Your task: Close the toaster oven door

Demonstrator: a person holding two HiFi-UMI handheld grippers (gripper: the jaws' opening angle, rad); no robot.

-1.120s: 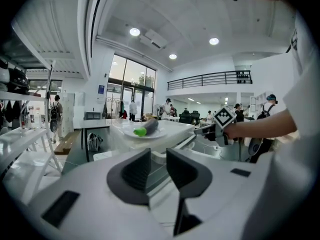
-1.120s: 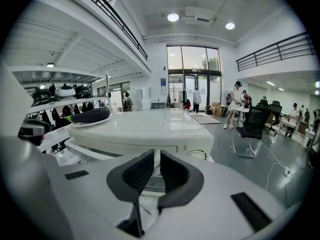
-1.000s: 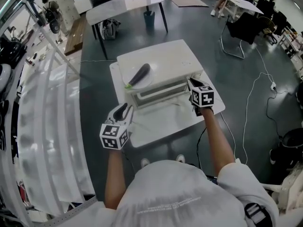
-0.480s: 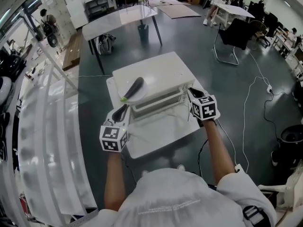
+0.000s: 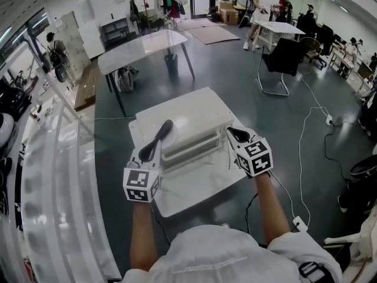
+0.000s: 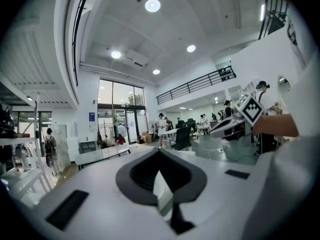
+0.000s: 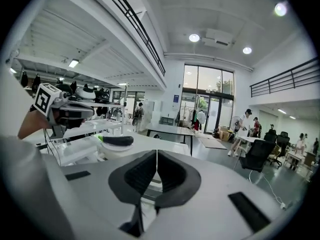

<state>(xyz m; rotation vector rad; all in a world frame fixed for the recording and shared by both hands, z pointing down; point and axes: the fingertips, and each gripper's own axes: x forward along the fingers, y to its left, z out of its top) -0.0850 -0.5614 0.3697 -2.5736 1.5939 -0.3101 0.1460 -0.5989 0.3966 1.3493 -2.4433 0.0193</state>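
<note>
Overlapping the eggplant (image 5: pixel 166 127), left gripper (image 5: pixel 148 152) fingers just closed empty, right gripper (image 5: pixel 238 134) likewise, toaster oven door (image 5: pixel 189 148) unclear.

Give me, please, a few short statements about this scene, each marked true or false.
1. An eggplant lies on a plate atop the toaster oven. True.
2. The left gripper clamps the eggplant. False: its jaws, which have just been closing, are shut on nothing.
3. The right gripper is shut and empty. True; its jaws have just been closing.
4. The toaster oven stands on the floor. False: it stands on a small white table.
</note>
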